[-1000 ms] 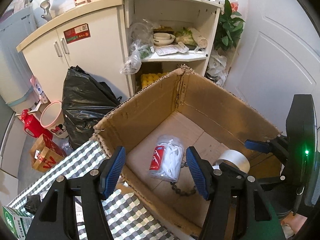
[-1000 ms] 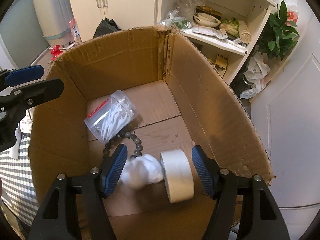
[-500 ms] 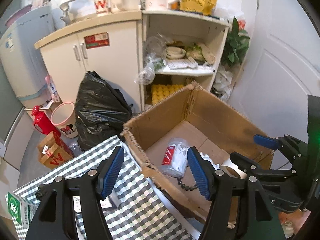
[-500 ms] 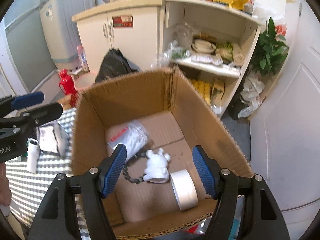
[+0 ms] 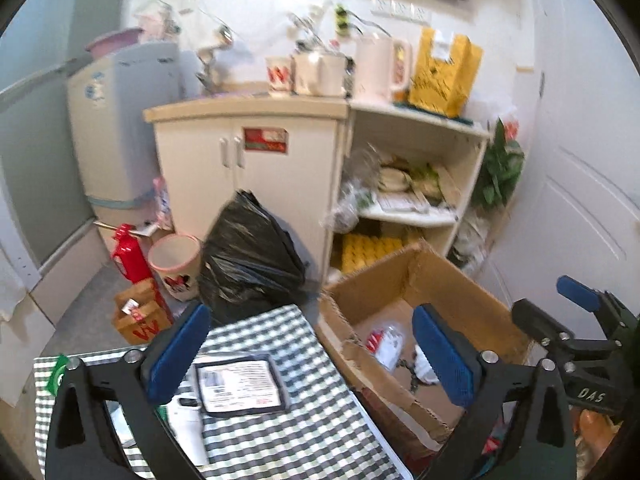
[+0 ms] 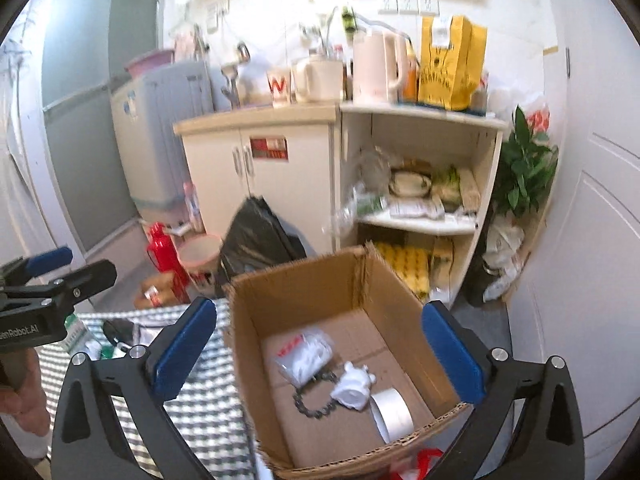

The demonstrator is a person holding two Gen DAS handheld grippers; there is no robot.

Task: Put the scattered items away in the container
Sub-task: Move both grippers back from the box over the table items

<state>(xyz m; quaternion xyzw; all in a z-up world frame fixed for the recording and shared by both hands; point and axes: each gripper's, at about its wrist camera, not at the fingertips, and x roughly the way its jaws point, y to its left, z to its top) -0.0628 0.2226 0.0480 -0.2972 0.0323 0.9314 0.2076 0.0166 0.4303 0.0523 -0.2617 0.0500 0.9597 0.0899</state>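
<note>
The cardboard box (image 6: 304,292) sits beside the checked bench (image 6: 200,412). Inside it lie a clear tub (image 6: 306,354), a white toy (image 6: 354,386), a bead chain (image 6: 310,404) and a tape roll (image 6: 392,414). Both tongs, left (image 5: 312,354) and right (image 6: 316,354), are wide apart and hold nothing.

A black bag (image 6: 256,236) sits centre frame before a white cabinet (image 6: 280,184); a kettle (image 6: 376,68) and yellow bag (image 6: 450,64) stand upper centre, a plant (image 6: 524,168) at right.
</note>
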